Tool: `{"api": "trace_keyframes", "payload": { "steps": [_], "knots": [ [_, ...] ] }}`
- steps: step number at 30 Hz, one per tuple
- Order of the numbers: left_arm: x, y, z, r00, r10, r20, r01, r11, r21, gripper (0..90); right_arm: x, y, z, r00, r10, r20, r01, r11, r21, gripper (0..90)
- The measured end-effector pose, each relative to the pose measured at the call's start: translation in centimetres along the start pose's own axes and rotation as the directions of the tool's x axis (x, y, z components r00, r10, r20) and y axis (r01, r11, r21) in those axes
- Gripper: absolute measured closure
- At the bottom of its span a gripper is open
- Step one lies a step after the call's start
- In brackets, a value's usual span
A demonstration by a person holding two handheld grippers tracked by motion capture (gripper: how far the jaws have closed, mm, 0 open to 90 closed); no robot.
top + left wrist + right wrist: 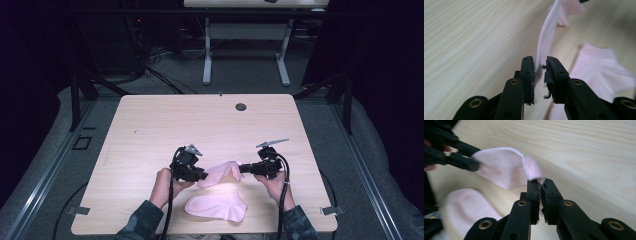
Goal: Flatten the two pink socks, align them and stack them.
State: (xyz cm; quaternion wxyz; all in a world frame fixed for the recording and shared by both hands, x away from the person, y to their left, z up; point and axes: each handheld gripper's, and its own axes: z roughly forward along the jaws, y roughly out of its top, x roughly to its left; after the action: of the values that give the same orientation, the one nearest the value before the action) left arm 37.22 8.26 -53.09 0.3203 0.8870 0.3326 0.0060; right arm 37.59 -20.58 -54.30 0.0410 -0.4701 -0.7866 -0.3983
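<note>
High view: my left claw (202,175) and right claw (243,168) hold one pink sock (220,173) stretched between them, just above the table (150,125). A 2nd pink sock (217,205) lies flat on the near edge, btwn my forearms, just below the held one and apart from it.

Left claw: jaws a little apart w/ thin smooth fabric hanging in the gap; it lies against one pad, the other pad looks clear of it, so no firm pinch here. Pads are black and frayed at the edges. Right claw: clamped on the ribbed knit cuff (534,171), jaws nearly together. Sock body is soft, fine-knit, drooping in a curved fold.

Table top is pale wood-grain laminate w/ rounded corners and a round cable hole (241,107) at the far side. Room is dark; grey carpet, black cables on the floor, another white-legged table (245,45) beyond.
</note>
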Motion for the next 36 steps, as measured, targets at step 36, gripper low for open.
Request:
{"api": "trace_keyframes", "payload": {
  "steps": [36],
  "knots": [
    [1.7,-2.6,1.4,0.9731,-0.168,-0.158,0.171,0.9852,0.009,51.1,-1.2,4.6,5.3,0.9048,-0.352,0.24,0.315,0.932,0.177,58.0]
  ]
}}
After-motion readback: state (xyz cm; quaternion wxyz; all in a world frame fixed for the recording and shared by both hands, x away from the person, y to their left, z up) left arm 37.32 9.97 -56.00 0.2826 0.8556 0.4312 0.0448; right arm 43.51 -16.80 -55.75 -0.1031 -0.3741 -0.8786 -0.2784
